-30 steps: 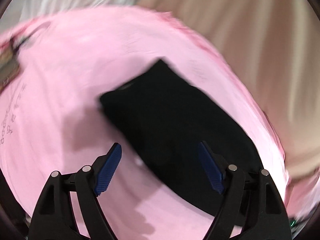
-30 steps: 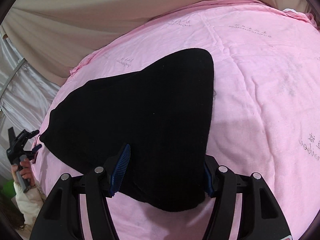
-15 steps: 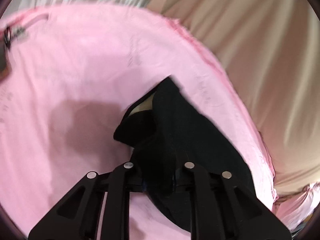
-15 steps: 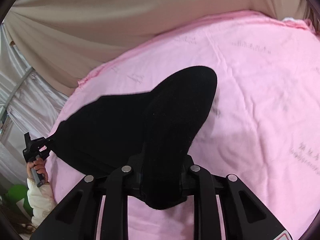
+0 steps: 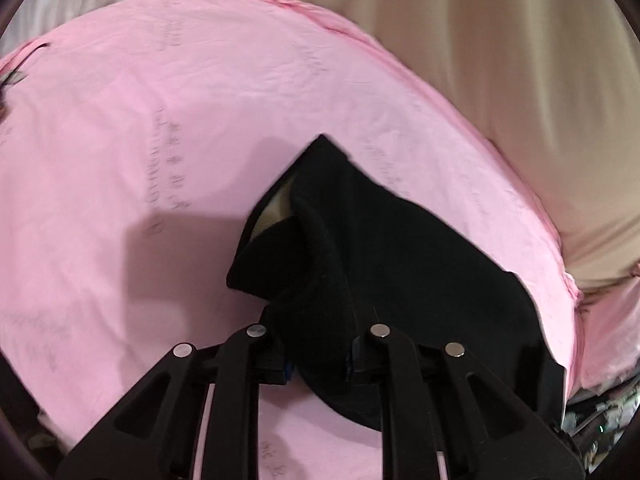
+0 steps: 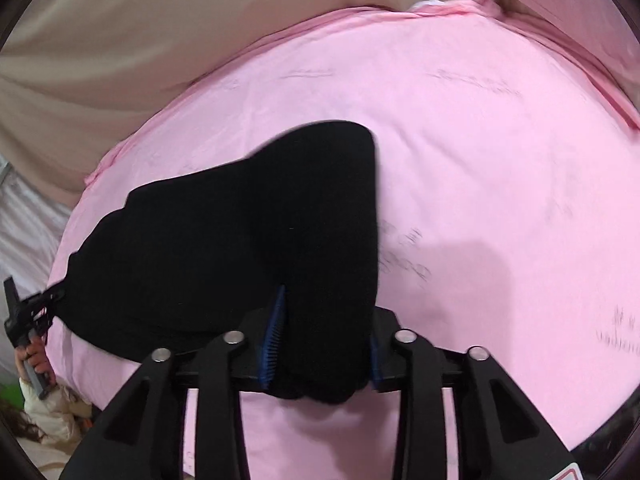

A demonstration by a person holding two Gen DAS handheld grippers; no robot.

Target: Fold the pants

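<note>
Black pants (image 6: 248, 240) lie on a pink sheet (image 6: 500, 168), an end pinched by each gripper, left (image 5: 316, 364) and right (image 6: 324, 348). Lifting both evenly should keep the fold square.

A pink sheet (image 5: 168, 128) printed with faint writing is covering the bed and is wrinkling at its edges. Beige fabric (image 6: 132, 40) is hanging in folds behind it, with paler silvery cloth (image 6: 24, 224) showing beside that.
</note>
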